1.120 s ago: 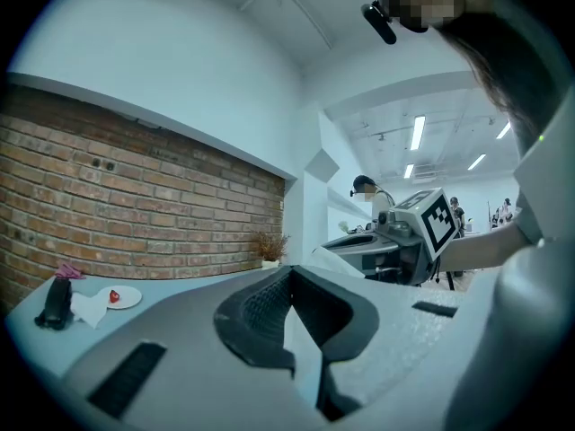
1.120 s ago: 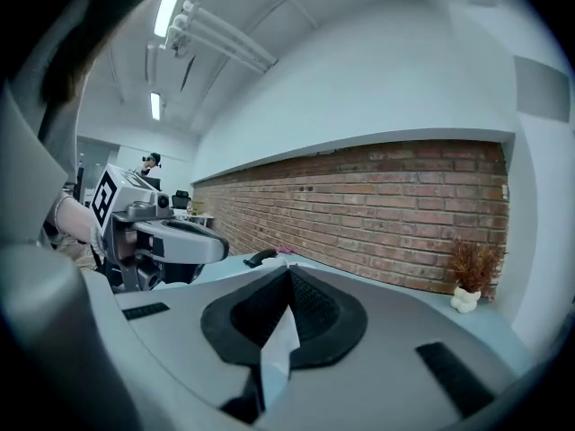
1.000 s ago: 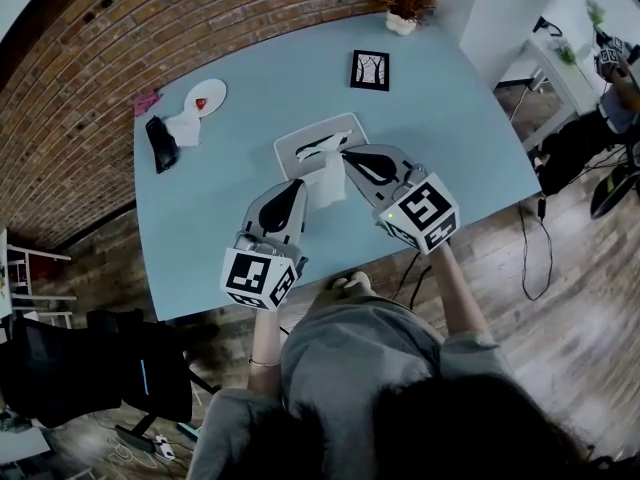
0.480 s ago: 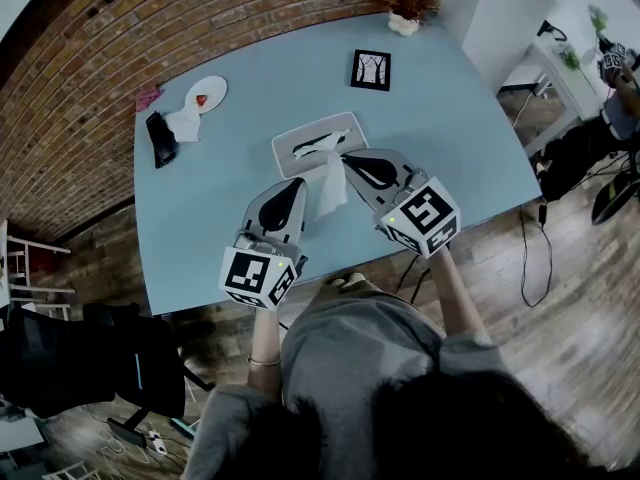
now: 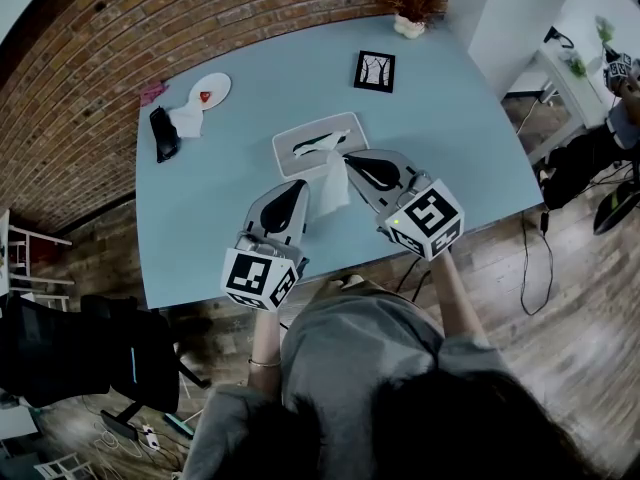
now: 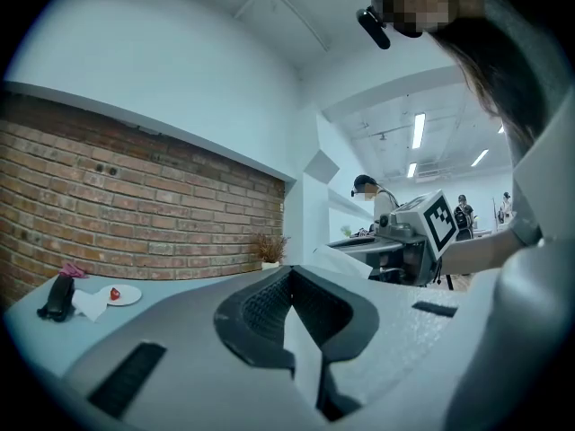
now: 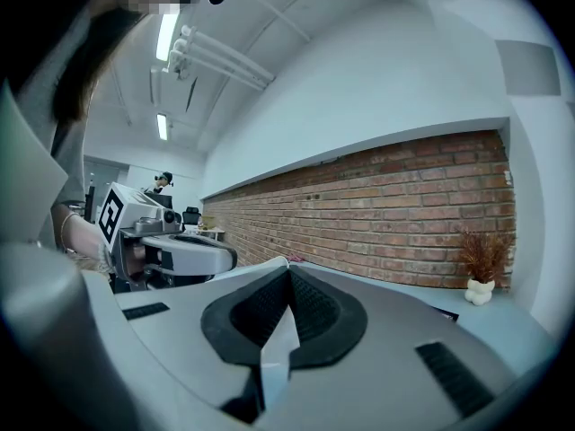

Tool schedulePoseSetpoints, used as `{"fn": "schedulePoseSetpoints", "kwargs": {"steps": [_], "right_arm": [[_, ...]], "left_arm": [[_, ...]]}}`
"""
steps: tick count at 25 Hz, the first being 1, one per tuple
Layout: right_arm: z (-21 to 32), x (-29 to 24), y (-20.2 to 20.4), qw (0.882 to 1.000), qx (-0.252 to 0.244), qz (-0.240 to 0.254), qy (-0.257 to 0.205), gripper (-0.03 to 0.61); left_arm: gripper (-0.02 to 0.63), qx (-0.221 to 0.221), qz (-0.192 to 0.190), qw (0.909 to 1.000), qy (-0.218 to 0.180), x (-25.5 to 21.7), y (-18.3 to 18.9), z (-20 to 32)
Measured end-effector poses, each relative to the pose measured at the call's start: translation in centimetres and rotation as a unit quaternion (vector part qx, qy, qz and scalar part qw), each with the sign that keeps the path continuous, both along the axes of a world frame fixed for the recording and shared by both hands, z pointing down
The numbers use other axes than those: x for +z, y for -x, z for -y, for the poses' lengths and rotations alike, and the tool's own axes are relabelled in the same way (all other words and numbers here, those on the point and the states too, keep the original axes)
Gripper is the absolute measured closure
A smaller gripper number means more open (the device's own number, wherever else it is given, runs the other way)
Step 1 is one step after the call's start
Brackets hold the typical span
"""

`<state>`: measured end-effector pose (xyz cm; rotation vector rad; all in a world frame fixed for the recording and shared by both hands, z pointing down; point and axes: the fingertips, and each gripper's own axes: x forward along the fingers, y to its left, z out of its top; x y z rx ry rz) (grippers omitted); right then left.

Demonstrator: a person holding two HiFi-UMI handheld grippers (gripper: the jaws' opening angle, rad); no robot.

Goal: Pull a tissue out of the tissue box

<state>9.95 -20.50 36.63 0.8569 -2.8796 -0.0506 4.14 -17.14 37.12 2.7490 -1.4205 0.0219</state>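
The white tissue box [image 5: 318,142] lies flat near the middle of the blue table [image 5: 450,118], with a fresh tissue sticking up from its slot. A pulled-out tissue [image 5: 334,182] hangs just in front of the box, clear of it. My right gripper [image 5: 348,157] is shut on its upper edge. My left gripper [image 5: 300,184] is shut on its left side. White tissue [image 6: 302,335] shows pinched between the jaws in the left gripper view, and the tissue [image 7: 278,348] shows the same way in the right gripper view.
A framed picture [image 5: 374,70] lies beyond the box. At far left are a plate [image 5: 208,91], a crumpled tissue [image 5: 185,121], a black object [image 5: 163,135] and a pink item [image 5: 150,93]. A potted dry plant [image 5: 411,8] stands at the far edge. A black chair [image 5: 90,353] is left of me.
The tissue has come slightly further away from the box, held by both grippers. The grippers have barely shifted.
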Motion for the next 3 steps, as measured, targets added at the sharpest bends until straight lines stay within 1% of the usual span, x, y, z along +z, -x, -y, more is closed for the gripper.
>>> {"fn": "schedulePoseSetpoints", "kwargs": {"steps": [3], "right_arm": [[-0.15, 0.2, -0.12, 1.0, -0.001, 0.0, 0.003, 0.578]], "left_arm": [[0.611, 0.001, -0.003, 1.0, 0.004, 0.25, -0.29, -0.07]]}}
